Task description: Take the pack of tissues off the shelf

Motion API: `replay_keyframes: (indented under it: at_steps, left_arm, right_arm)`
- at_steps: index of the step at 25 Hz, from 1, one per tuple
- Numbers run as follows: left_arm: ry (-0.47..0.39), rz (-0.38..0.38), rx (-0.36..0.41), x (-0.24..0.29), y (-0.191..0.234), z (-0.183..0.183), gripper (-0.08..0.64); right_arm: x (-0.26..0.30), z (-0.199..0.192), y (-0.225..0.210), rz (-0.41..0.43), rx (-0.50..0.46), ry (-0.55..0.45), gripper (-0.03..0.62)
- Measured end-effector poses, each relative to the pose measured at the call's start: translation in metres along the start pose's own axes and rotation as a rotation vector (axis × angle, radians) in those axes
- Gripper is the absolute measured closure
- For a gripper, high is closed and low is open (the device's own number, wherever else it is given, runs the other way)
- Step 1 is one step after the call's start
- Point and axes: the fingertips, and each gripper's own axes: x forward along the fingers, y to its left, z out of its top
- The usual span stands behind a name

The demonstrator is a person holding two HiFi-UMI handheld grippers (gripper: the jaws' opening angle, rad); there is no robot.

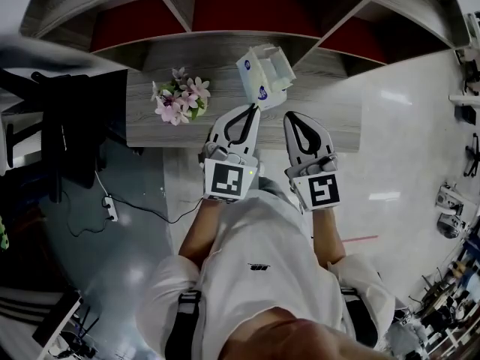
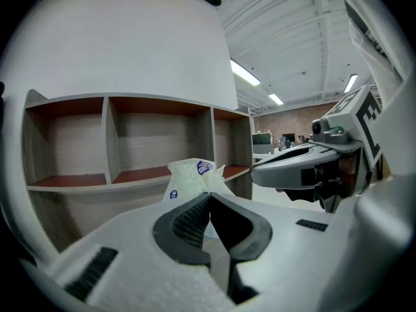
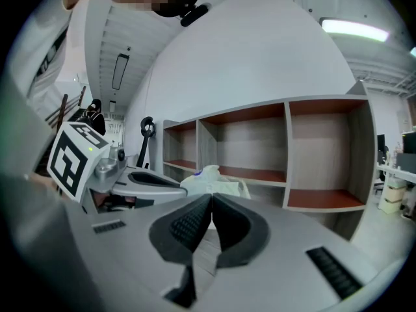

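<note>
Tissue pack (image 1: 264,72) hangs pinched in your left gripper (image 1: 253,109), seemingly off the shelf (image 1: 225,49) — right gripper (image 1: 292,115) pressed together, empty; just carry it clear.

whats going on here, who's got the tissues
A person stands at a wooden shelf with a hand-held gripper in each hand. The left hand-held gripper is shut on a corner of the pack of tissues, holding it tilted above the shelf's lower ledge. The right hand-held gripper is shut on nothing, beside the left one. A bunch of pink flowers lies on the ledge.
</note>
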Motion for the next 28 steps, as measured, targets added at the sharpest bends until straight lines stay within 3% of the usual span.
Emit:
replay_keyframes:
  at_steps: [28]
  left_arm:
    - [0.149,-0.066,-0.074,0.038,-0.016,-0.137,0.529]
  right_arm:
    - [0.023,-0.125,-0.005,-0.03,0.058,0.148,0.566]
